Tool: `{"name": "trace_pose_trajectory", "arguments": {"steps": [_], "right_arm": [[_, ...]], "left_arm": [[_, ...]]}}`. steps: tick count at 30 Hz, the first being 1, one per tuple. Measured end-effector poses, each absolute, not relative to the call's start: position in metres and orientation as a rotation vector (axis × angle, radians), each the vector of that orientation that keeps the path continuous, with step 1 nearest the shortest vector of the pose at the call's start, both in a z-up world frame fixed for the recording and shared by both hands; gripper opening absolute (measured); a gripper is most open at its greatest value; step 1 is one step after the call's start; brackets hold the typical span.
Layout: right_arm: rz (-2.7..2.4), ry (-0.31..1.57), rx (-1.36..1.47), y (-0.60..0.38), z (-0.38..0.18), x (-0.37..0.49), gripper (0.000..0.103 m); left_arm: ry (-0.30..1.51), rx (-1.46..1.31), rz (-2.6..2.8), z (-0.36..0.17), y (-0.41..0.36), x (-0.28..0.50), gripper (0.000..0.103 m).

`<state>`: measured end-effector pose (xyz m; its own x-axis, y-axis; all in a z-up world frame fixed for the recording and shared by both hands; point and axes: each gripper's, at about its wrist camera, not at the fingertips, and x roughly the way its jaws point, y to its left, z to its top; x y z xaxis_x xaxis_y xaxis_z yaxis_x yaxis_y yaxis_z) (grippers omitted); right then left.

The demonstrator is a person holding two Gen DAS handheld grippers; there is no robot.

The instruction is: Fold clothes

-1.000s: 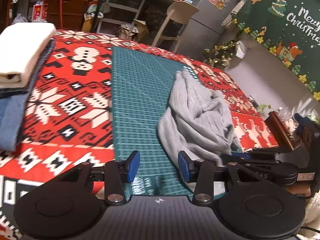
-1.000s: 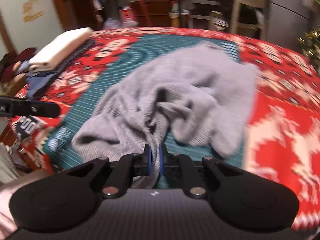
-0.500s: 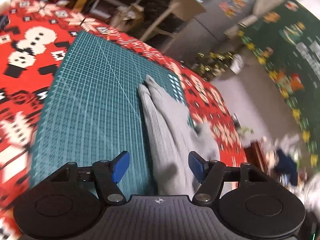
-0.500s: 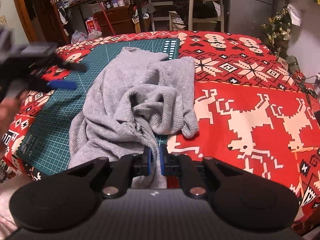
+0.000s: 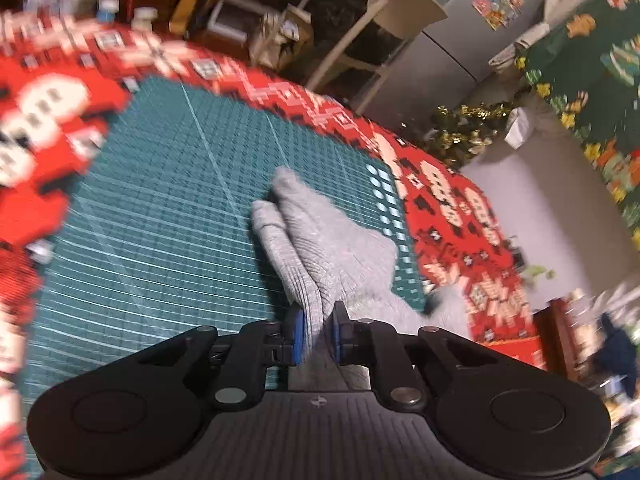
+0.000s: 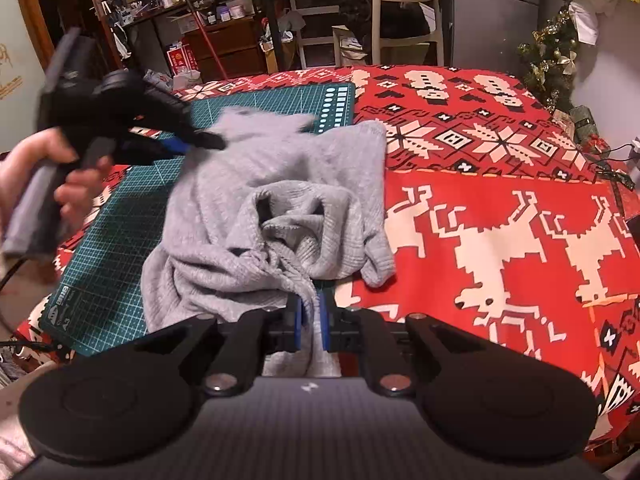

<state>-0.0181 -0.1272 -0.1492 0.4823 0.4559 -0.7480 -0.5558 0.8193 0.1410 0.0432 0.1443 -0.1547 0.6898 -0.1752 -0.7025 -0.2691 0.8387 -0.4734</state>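
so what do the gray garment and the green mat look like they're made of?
Gray garment: soft ribbed knit, matte, probably cotton or a blend; fine vertical ribs show, and it slumps in loose folds.
Green mat: looks like a vinyl or rubber cutting mat, smooth with a slight sheen; it has a printed white grid and lies flat on the tablecloth.

A grey ribbed sweater (image 6: 280, 216) lies crumpled, unfolded. One bunched edge sits between the right fingers (image 6: 297, 320). Another fold is pinched between the left fingers (image 5: 298, 334).
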Motion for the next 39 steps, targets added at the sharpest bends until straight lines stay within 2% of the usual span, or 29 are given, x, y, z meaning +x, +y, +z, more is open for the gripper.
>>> {"name": "trace_pose_trajectory", "arguments": {"steps": [8, 16, 19, 22, 27, 33, 39], "right_arm": [[0.644, 0.852, -0.142, -0.102, -0.148, -0.009, 0.010], [0.773, 0.807, -0.174, -0.042, -0.143, -0.012, 0.010], [0.807, 0.808, -0.158, -0.034, -0.145, -0.017, 0.014], [0.795, 0.816, -0.152, -0.039, -0.146, -0.019, 0.027], [0.767, 0.823, -0.120, -0.067, -0.143, -0.022, 0.045], [0.745, 0.852, -0.105, -0.097, -0.149, -0.029, 0.047], [0.745, 0.891, -0.088, -0.097, -0.161, -0.033, 0.047]], "left_arm": [[0.809, -0.550, 0.130, -0.143, 0.185, -0.053, 0.013], [0.819, -0.711, 0.227, -0.145, 0.221, -0.153, 0.014], [0.821, -0.736, 0.186, -0.143, 0.219, -0.171, 0.016], [0.811, -0.705, 0.170, -0.135, 0.213, -0.178, 0.021], [0.782, -0.612, 0.167, -0.120, 0.195, -0.180, 0.039], [0.718, -0.464, 0.109, -0.107, 0.174, -0.158, 0.051], [0.754, -0.359, 0.119, -0.130, 0.169, -0.106, 0.051]]}}
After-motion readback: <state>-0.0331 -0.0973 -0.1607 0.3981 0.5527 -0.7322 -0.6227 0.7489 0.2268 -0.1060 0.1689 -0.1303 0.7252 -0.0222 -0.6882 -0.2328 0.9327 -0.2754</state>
